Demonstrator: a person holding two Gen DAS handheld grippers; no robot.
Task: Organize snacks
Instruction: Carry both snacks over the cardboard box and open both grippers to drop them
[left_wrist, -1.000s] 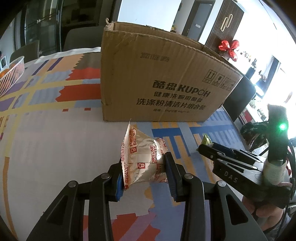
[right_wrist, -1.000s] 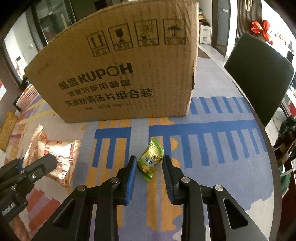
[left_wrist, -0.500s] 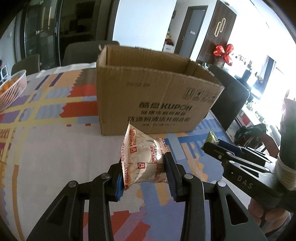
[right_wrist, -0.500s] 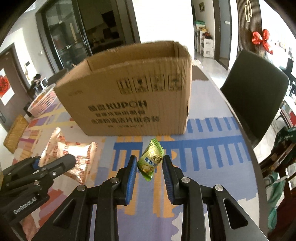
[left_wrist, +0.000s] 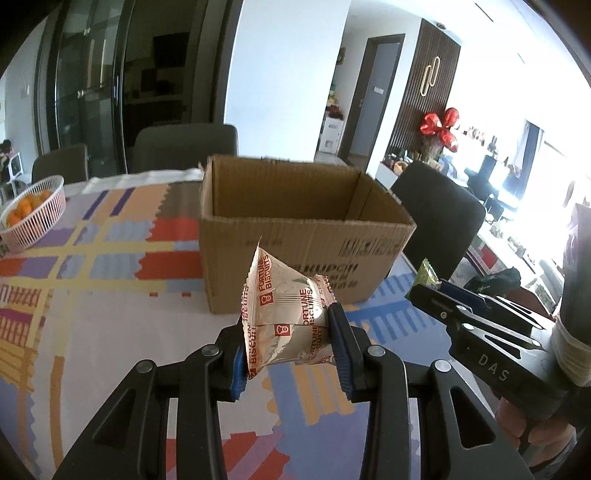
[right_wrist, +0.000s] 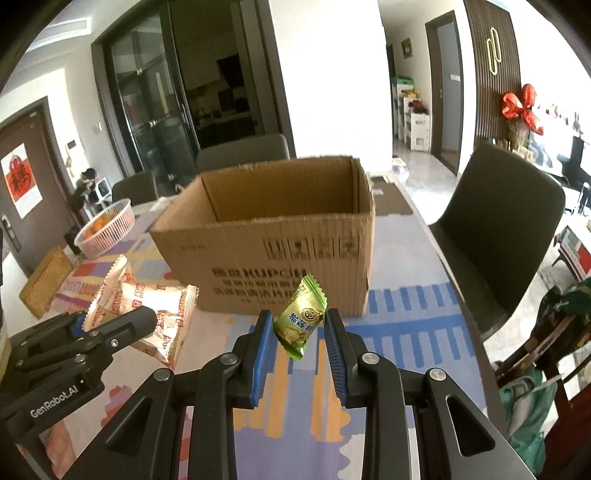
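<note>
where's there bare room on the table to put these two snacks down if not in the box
Bare tablecloth lies between the fruit basket and the cardboard box, and on the striped patch between box and dark chair. It is crowded directly before the box, where both tools hold packets.

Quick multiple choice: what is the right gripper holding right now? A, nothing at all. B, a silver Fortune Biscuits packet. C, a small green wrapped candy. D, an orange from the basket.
C: the right gripper is closed on a small green wrapped candy, lifted in front of the cardboard box, while the left gripper holds the Fortune Biscuits packet.
</note>
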